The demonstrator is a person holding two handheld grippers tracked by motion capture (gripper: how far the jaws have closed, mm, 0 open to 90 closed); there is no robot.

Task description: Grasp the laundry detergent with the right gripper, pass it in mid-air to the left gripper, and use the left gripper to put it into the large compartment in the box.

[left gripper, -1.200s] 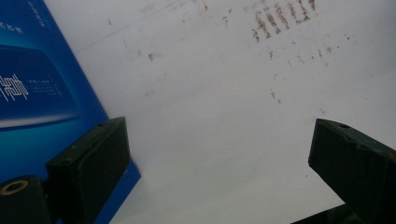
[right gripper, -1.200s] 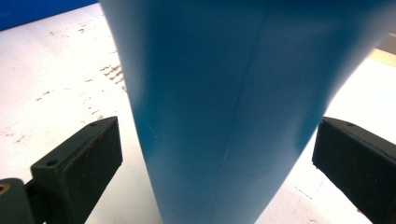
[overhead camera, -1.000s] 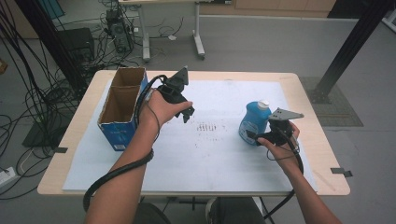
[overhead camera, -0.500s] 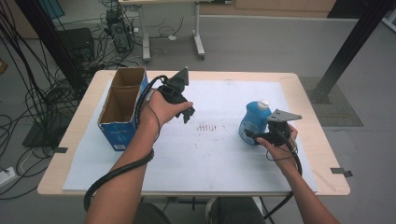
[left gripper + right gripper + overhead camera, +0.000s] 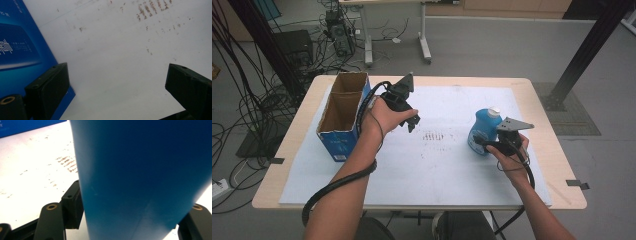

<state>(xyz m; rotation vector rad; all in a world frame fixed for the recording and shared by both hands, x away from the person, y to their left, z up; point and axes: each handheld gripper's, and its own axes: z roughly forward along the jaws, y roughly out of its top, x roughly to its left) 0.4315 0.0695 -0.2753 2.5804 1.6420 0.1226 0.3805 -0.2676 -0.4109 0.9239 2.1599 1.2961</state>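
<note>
A blue plastic bottle (image 5: 484, 131) with a white cap stands upright on the white mat at the right. My right gripper (image 5: 482, 145) reaches it from the right; its jaws have just been closing. In the right gripper view the bottle (image 5: 140, 177) sits between the jaws, and both pads (image 5: 73, 203) lie against its sides. My left gripper (image 5: 412, 120) is held over the mat beside the box. Its jaws stand wide apart in the left gripper view (image 5: 117, 72), with nothing between them.
An open cardboard box with blue sides (image 5: 339, 145) stands at the mat's left edge, close to the left gripper's jaw (image 5: 20, 50). The white mat (image 5: 422, 170) bears brown smudges at its middle. Cables and desk legs lie on the floor beyond the wooden table (image 5: 557, 150).
The right gripper's jaws have drawn in against the blue bottle. Both hands and the bottle have kept their places.
</note>
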